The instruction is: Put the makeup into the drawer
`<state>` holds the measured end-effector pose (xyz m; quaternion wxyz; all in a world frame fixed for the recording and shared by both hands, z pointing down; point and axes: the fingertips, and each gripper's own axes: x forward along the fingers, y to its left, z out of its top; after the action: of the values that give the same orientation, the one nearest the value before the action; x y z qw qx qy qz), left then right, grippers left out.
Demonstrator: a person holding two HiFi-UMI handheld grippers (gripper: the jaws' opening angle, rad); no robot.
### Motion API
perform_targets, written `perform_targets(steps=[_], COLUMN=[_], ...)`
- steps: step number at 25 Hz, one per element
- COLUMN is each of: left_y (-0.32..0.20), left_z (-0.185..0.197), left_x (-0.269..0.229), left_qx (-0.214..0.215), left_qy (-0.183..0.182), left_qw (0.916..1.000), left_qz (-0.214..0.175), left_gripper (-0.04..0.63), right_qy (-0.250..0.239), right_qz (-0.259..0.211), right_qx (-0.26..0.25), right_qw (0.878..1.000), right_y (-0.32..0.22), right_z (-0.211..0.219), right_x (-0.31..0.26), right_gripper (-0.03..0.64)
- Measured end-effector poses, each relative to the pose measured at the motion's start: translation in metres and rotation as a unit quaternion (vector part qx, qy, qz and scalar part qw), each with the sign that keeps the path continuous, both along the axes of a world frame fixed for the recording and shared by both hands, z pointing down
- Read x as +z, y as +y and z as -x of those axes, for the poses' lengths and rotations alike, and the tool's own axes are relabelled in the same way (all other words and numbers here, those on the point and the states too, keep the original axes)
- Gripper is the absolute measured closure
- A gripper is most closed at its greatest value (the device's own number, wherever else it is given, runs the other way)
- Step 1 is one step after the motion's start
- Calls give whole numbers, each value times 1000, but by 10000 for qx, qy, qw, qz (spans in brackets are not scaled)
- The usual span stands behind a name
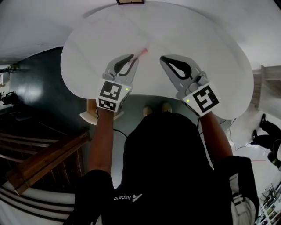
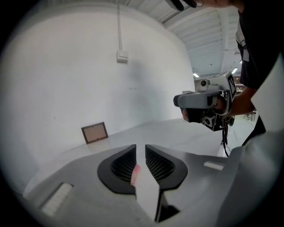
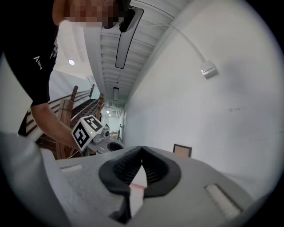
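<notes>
White rounded bench (image 1: 210, 48), far edge against the wall. Small brown picture frame (image 1: 130, 1) stands at that edge, well ahead of the left claw (image 1: 133, 58). Pink makeup stick (image 1: 144, 52) at that claw's tip; can't tell if it's resting on the surface.

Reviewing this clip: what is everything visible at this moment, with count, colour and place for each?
table: one, white, rounded edge, under both grippers
makeup stick: one, pink, blurred, just beyond the left gripper's tips
picture frame: one, brown, at the far edge of the table
wall box: one, white, high on the white wall
stair railing: one, brown wood, to the person's left
left gripper: one, grey, fingers slightly apart, pink stick seen in the gap
right gripper: one, grey, fingers together, empty
shoes: two, tan, below the table's near edge
</notes>
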<state>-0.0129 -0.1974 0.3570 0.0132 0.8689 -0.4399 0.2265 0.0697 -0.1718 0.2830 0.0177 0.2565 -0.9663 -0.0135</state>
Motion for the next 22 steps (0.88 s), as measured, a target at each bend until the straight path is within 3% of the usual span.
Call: perform_targets(steps=[9,22], left_y=[-22,-59], left_z=[3,-8], left_x=[54,132], left_qx=[333,549], left_qy=[-387,-1000], left_qw=[9956,9769], left_qz=[781,1808], left_gripper=[471,460], right_qy=[-11,-27], right_qz=[151,444], right_qx=[152,253], right_qw=[9998,9987], right_y=[-8,-27], right_z=[7,-7], right_x=[14,38], right_gripper=[614,614])
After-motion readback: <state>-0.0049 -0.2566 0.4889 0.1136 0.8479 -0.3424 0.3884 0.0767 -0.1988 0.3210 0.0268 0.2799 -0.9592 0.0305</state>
